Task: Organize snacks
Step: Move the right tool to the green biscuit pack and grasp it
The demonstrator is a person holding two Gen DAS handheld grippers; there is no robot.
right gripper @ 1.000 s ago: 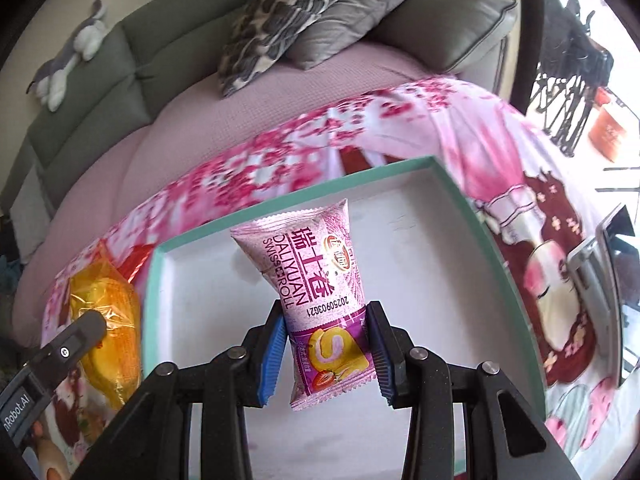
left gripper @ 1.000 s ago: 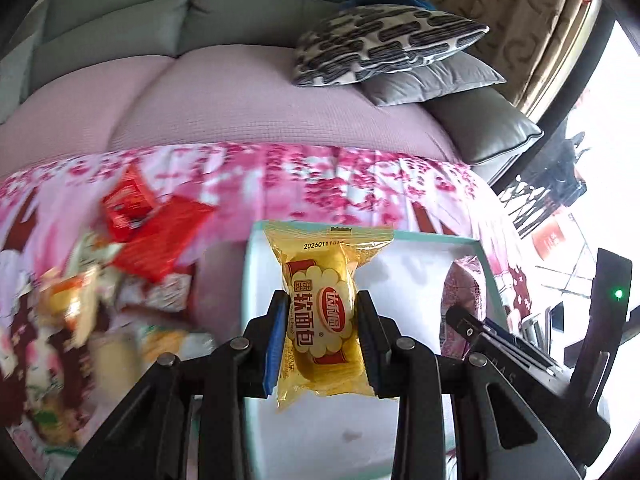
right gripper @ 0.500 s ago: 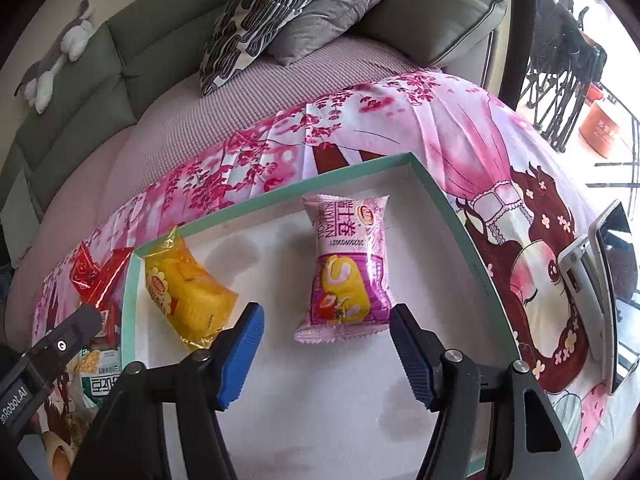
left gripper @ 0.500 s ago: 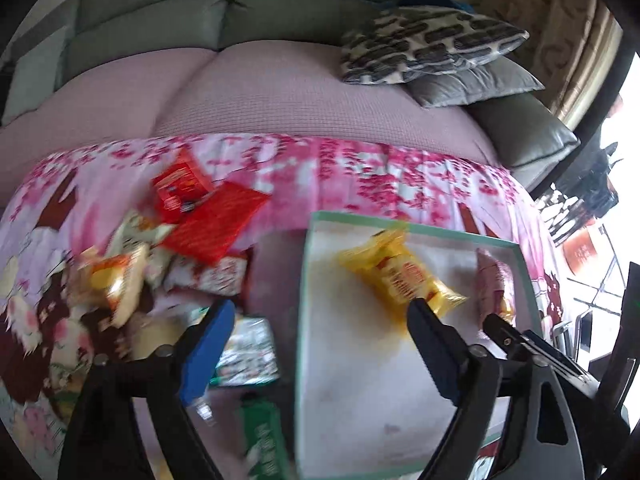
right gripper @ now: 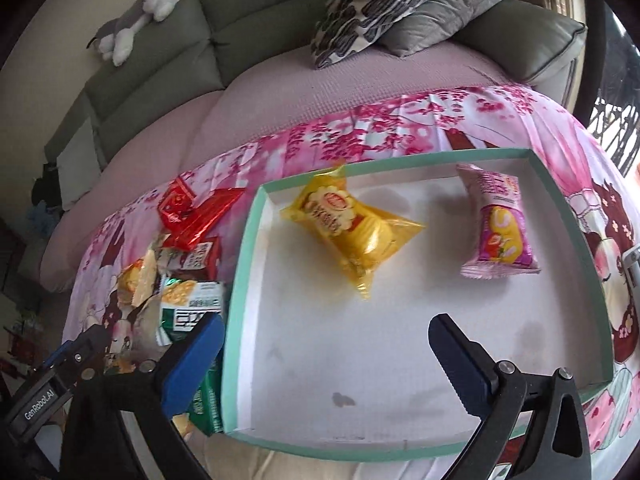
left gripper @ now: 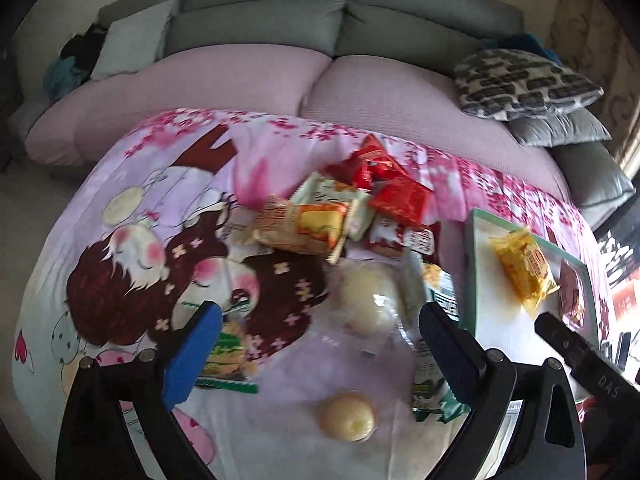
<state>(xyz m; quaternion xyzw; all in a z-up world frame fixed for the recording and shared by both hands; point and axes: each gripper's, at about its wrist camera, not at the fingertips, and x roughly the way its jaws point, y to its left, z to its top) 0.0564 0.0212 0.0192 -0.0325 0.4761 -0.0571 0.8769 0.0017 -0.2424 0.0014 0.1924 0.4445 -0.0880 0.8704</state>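
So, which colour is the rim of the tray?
Mint green rim, white inside; the right wrist view shows it best.

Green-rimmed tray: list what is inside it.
The tray holds a yellow snack pack and a pink Swiss roll pack, lying apart. Nothing covers its white floor.

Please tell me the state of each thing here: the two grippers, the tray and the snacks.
Left hand-held gripper: jaws opening, nothing held.
Right hand-held gripper: jaws opening, nothing held.
Tray: holds two packets.
Yellow packet: lying in tray.
Pink packet: lying in tray.
Snack pile: loose on the cloth, outside tray.
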